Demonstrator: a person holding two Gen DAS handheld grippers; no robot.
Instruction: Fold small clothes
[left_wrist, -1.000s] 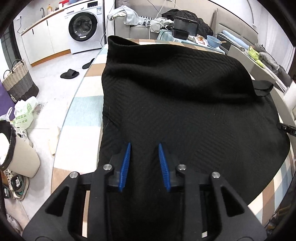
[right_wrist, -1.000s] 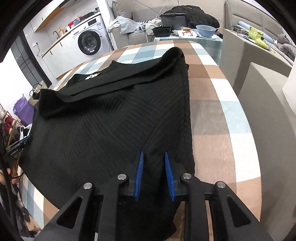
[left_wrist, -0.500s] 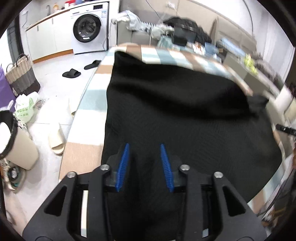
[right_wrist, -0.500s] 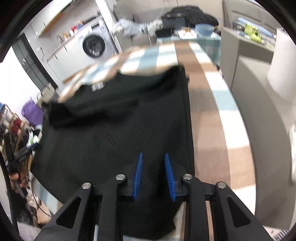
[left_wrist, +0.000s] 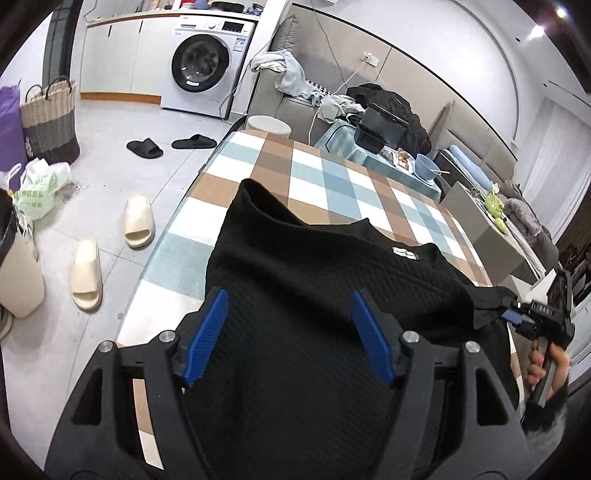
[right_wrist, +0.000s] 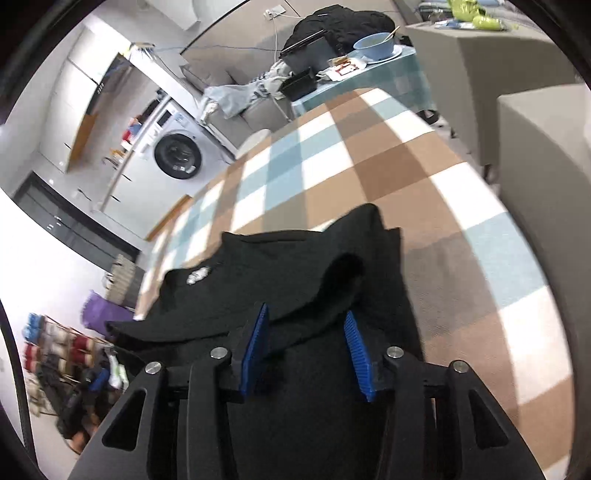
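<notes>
A black knitted top (left_wrist: 317, 280) lies on the checked table (left_wrist: 325, 173), folded over with its white neck label (left_wrist: 404, 253) showing. My left gripper (left_wrist: 288, 317) is open just above the cloth near its left edge, holding nothing. My right gripper (right_wrist: 304, 328) is open over the cloth's right side, where a raised fold (right_wrist: 332, 273) bulges between its blue pads. The top also shows in the right wrist view (right_wrist: 258, 266). The right gripper (left_wrist: 532, 317) appears at the far right of the left wrist view, at the cloth's edge.
A washing machine (left_wrist: 207, 66) stands at the back. Slippers (left_wrist: 138, 221) lie on the floor left of the table. A side table with a blue bowl (left_wrist: 426, 168) and black boxes stands behind. A grey sofa (right_wrist: 535, 155) flanks the table's right side.
Both grippers have opened wider and moved back and up. The garment now lies folded over toward me, with more of the far table uncovered and the neck label on top.
</notes>
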